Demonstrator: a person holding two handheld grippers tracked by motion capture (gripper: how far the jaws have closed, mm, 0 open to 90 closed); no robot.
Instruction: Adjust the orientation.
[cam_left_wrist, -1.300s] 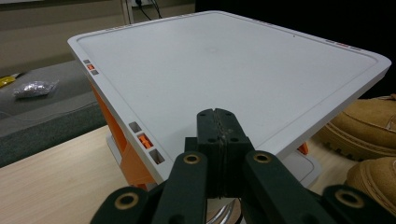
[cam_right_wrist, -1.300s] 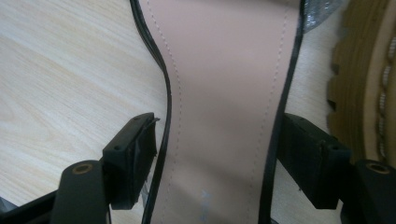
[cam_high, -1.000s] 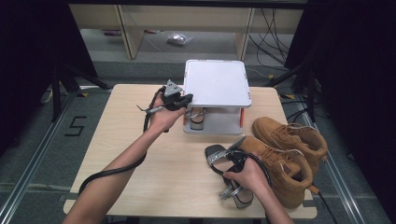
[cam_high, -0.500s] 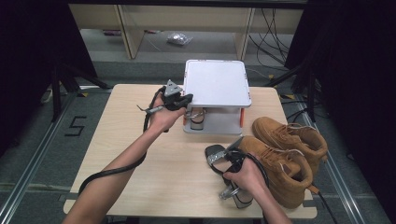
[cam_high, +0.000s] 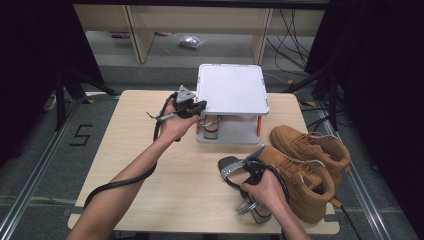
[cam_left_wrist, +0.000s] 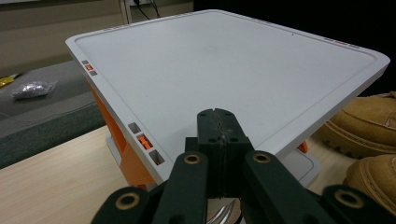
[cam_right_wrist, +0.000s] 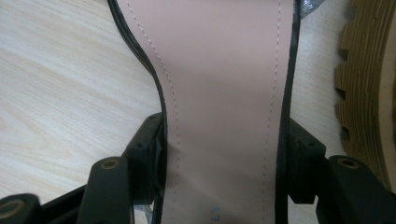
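A black sandal (cam_high: 229, 169) with a silver strap lies on the wooden table (cam_high: 150, 170) beside a pair of tan boots (cam_high: 310, 165). My right gripper (cam_high: 247, 172) reaches over it from the near side. In the right gripper view the sandal's beige insole (cam_right_wrist: 224, 70) runs between the jaws. My right gripper (cam_right_wrist: 226, 140) has just been closing, and its pads now press on both edges of the sole. My left gripper (cam_high: 200, 106) is held at the left edge of a white stand (cam_high: 231, 90) on orange legs. There my left gripper (cam_left_wrist: 218, 130) is shut, with nothing between its jaws.
Under the stand's top (cam_left_wrist: 224, 60) sits another strappy shoe (cam_high: 212, 125), partly hidden. A boot's ridged sole (cam_right_wrist: 369, 84) lies just right of the held sandal. Bare table (cam_high: 125, 150) stretches to the left and front. Beyond the table are a shelf unit and cables.
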